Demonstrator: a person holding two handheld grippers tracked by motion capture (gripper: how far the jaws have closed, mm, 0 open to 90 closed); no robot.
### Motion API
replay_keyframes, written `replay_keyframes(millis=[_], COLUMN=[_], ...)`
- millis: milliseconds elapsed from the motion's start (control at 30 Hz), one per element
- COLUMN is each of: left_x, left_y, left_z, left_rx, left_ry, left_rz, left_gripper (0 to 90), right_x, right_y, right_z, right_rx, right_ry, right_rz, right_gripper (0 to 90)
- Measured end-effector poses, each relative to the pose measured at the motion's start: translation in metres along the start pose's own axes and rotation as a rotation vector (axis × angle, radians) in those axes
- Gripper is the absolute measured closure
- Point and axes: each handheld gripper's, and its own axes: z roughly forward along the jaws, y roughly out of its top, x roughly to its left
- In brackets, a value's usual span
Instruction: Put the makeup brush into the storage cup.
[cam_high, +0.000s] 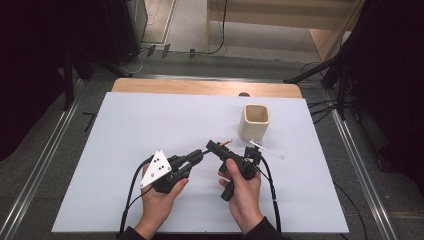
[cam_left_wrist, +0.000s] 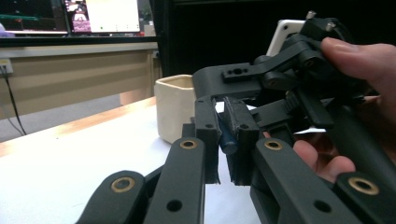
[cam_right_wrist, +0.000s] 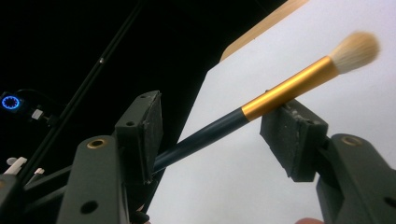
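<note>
Item: one slender make-up brush (cam_right_wrist: 261, 108) with a dark blue handle, gold metal ferrule and pale soft bristle tuft, held clear above the white-covered bench (cam_high: 150, 125), between the two hand-held tools, near the middle of the bench's near half.

Left gripper (cam_left_wrist: 229, 140): jaws narrow, clamped on the blunt dark end of the handle, which showed as a round blue stub between the pads.

Right gripper (cam_right_wrist: 219, 135): jaws standing apart on either side of the shaft, one pad beside the blue handle, the other just under the gold ferrule; neither pad pressed on it.

Also present: a cream square ceramic cup (cam_high: 255, 121), upright and apart from the brush, toward the far right of the bench; a small white stick-like object (cam_high: 267, 149) lying flat on the bench by the right gripper, too small to identify.

Handling notes, by judgement: the brush looked very light and stiff along handle and ferrule, but smooth and round, so liable to roll or slip in flat pads. The tuft was soft and easily splayed. Best hold: mid-handle or just behind the ferrule, never on the bristles.
</note>
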Motion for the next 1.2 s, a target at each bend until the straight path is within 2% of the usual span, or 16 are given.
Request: replay_keyframes(millis=[200, 267, 300, 333, 367, 400, 433, 533, 633, 733, 800, 867, 1033, 1200], left_x=[-0.002, -0.001, -0.001, -0.001, -0.001, -0.001, -0.001, 0.000, 0.005, 0.013, 0.018, 0.021, 0.028, 0.037], left_y=[-0.002, -0.002, -0.003, -0.003, -0.004, -0.005, -0.006, -0.005, -0.002, -0.002, -0.003, -0.003, -0.004, -0.005], left_z=[0.001, 0.002, 0.002, 0.003, 0.003, 0.004, 0.005, 0.007, 0.004, -0.001, -0.005, -0.008, -0.016, -0.027], left_rx=[0.002, 0.008, 0.022, 0.057, 0.076, 0.091, 0.111, 0.148, 0.165, 0.175, 0.180, 0.180, 0.181, 0.179], left_ry=[-0.001, -0.009, -0.014, -0.020, -0.041, -0.060, -0.069, -0.077, -0.064, -0.065, -0.084, -0.089, -0.065, -0.037], left_rz=[0.006, 0.000, -0.008, -0.014, -0.034, -0.056, -0.067, -0.094, -0.126, -0.161, -0.177, -0.171, -0.170, -0.172], left_gripper=[85.8, 85.8, 85.7, 85.4, 83.4, 73.4, 64.8, 42.4, 27.5, 10.0, 0.0, 0.0, 0.0, 0.0], right_x=[-0.003, -0.006, -0.008, -0.010, -0.012, -0.013, -0.013, -0.008, 0.000, 0.005, 0.006, 0.006, 0.008, 0.013], right_y=[0.000, 0.000, 0.000, 0.000, 0.002, 0.004, 0.005, 0.008, 0.008, 0.010, 0.010, 0.012, 0.016, 0.022], right_z=[-0.001, -0.001, -0.002, -0.003, -0.004, -0.007, -0.009, -0.010, -0.011, -0.012, -0.012, -0.013, -0.017, -0.021], right_rx=[0.009, 0.012, 0.018, 0.018, 0.022, 0.041, 0.033, 0.030, 0.007, -0.001, -0.005, -0.007, -0.016, -0.027], right_ry=[0.006, 0.012, 0.020, 0.041, 0.069, 0.090, 0.090, 0.081, 0.068, 0.031, 0.003, -0.010, -0.066, -0.091], right_rz=[0.031, 0.052, 0.070, 0.097, 0.117, 0.112, 0.100, 0.015, -0.097, -0.189, -0.239, -0.276, -0.378, -0.468], right_gripper=[46.5, 52.5, 58.3, 64.2, 79.9, 83.6, 84.2, 84.2, 84.2, 84.2, 84.2, 84.2, 84.2, 84.2])
